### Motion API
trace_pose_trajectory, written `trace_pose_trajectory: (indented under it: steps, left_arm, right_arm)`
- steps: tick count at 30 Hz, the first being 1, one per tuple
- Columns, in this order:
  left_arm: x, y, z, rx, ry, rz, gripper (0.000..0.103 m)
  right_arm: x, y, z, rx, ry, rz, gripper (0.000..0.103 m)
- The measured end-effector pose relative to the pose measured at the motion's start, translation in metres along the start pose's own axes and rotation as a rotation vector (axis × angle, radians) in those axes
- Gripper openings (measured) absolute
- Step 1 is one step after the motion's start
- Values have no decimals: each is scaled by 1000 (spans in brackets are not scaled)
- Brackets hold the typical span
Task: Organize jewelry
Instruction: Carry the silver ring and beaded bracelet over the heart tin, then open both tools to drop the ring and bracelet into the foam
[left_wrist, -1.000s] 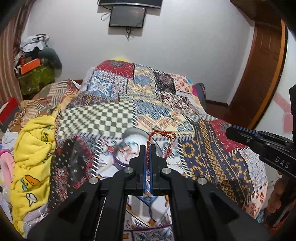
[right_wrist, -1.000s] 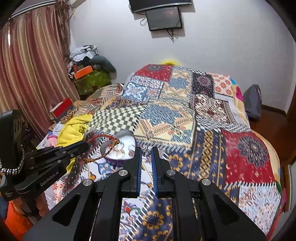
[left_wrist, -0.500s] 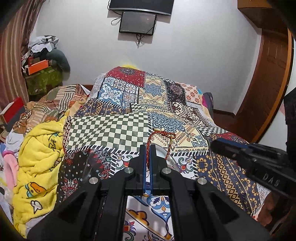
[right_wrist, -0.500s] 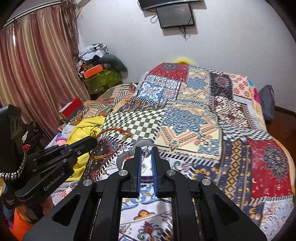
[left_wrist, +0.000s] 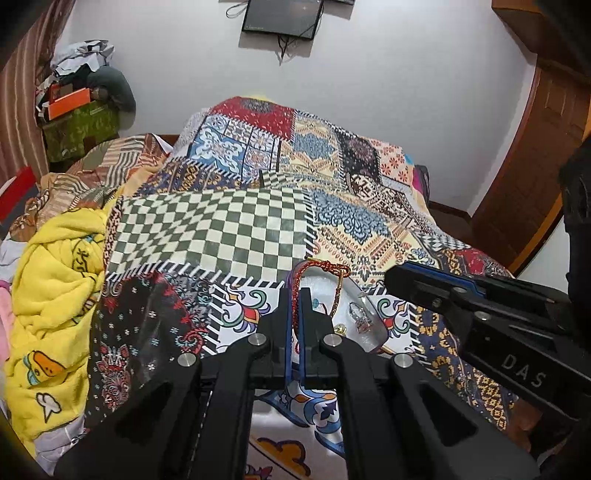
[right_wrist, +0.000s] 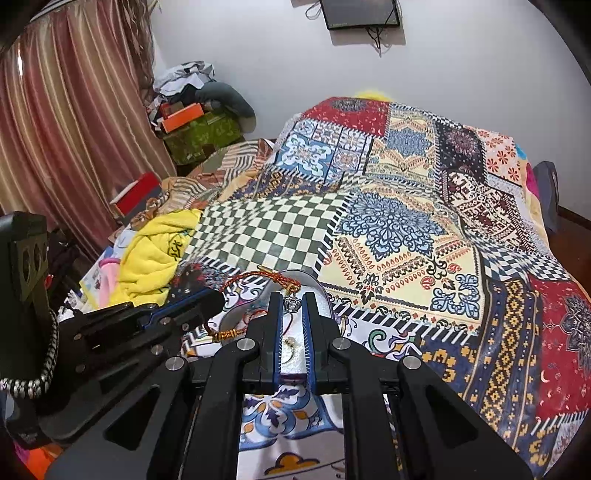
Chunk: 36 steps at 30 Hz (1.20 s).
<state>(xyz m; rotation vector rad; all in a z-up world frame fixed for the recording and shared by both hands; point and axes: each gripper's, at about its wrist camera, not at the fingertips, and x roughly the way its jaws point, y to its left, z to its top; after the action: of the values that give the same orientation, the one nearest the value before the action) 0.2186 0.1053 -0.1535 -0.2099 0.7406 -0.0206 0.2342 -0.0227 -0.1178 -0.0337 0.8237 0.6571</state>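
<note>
While the left tongs are pressed tight together, a red and gold cord bracelet is pinched between their tips. The cord loops up past the tips and hangs down on the right side. In the right wrist view the right tongs are clenched on a small silver ring, which is held at the very tips. Both tongs are held over a clear round box that is set on the near part of the bed, on a patchwork quilt. Inside the box, a small gold bit and a shiny silver piece can be seen on its white lining. What they are cannot be told. A yellow blanket is bunched up at the left. Farther off, a dark screen is fixed to the white wall, and a striped curtain hangs at the far left.
</note>
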Motion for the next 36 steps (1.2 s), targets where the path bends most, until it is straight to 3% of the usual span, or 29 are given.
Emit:
trace_pose_trajectory:
  steps: [11, 23, 31, 36]
  left_arm:
    - [22, 1, -4, 2, 44, -11, 1]
    - [24, 0, -5, 15, 63, -17, 2]
    - [22, 6, -7, -12, 80, -27, 9]
    - [19, 10, -7, -18, 79, -23, 11]
  right_arm:
    - [33, -6, -4, 19, 75, 6, 9]
    - [41, -7, -8, 6, 99, 16, 9]
    - [41, -3, -10, -22, 110, 16, 9]
    - [39, -6, -11, -8, 113, 21, 25]
